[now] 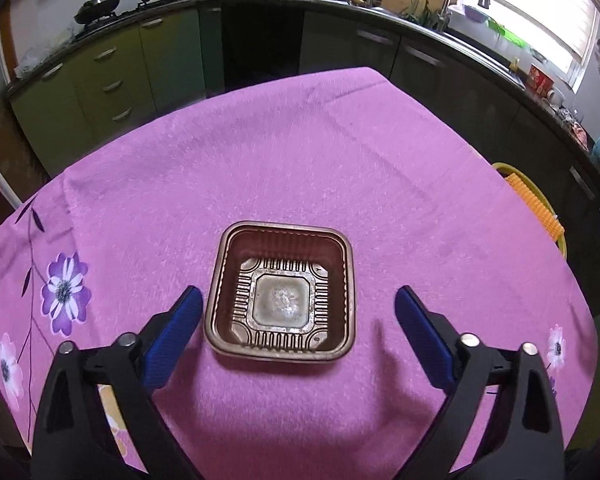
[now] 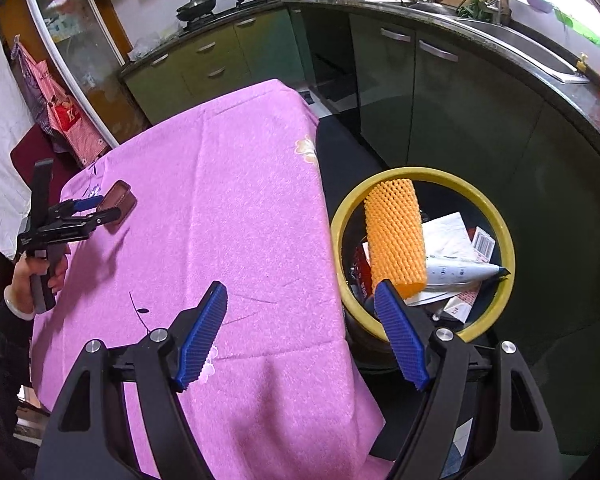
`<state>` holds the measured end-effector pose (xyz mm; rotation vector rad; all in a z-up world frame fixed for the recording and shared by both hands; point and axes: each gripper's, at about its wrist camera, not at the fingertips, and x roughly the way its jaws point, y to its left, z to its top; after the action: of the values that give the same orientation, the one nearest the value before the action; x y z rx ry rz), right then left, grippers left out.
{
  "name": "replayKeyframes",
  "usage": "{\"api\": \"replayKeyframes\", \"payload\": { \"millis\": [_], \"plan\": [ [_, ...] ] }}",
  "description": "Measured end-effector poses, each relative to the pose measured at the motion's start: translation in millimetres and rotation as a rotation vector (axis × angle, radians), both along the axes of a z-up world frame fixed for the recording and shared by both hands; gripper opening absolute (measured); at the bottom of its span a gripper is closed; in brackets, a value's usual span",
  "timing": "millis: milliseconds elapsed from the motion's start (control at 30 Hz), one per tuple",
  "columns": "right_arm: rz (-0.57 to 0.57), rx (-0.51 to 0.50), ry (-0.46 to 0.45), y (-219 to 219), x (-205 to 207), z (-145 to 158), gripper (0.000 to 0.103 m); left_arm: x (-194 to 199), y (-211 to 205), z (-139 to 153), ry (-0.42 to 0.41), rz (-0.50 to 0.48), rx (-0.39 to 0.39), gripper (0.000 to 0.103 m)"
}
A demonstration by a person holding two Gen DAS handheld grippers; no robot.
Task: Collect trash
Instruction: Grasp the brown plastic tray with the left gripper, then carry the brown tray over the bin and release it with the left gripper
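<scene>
A brown square plastic tray (image 1: 283,300) sits empty on the pink flowered tablecloth (image 1: 300,140). My left gripper (image 1: 298,292) is open around it: the left pad is close beside the tray's rim and the right pad stands well clear. In the right wrist view the same tray (image 2: 120,198) and left gripper (image 2: 100,208) appear small at the far left. My right gripper (image 2: 300,286) is open and empty over the table's near right edge, next to the yellow-rimmed trash bin (image 2: 500,232). An orange foam net (image 2: 396,240) leans in the bin.
The bin also holds papers and wrappers (image 2: 448,232) and a white tube (image 2: 460,272). It stands on the floor beside the table's right edge. Green kitchen cabinets (image 2: 440,92) and a counter curve around behind. A person's hand (image 2: 40,272) holds the left gripper's handle.
</scene>
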<state>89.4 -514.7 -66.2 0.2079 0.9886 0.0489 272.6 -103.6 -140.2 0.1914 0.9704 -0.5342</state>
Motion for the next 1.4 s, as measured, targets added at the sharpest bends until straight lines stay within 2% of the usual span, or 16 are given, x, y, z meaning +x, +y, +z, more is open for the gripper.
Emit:
{"api": "replayKeyframes", "payload": {
  "millis": [267,633,933,1167,1400],
  "plan": [
    [0.01,0.004,0.021,5,8,-7,0.076,10,-7,-7,0.032,-0.019,0.007,0.067],
    [0.015,0.013,0.032,8,9,-8,0.076,13,-10,-6,0.036,-0.01,0.009,0.066],
    [0.016,0.011,0.032,7,9,-7,0.076,-2,-11,14,-0.009,-0.028,0.004,0.066],
    [0.01,0.01,0.027,5,3,-5,0.076,-27,-25,35,-0.029,-0.079,0.001,0.066],
    [-0.093,-0.002,0.015,-34,-23,0,0.076,-57,-69,61,-0.027,-0.182,-0.024,0.066]
  ]
}}
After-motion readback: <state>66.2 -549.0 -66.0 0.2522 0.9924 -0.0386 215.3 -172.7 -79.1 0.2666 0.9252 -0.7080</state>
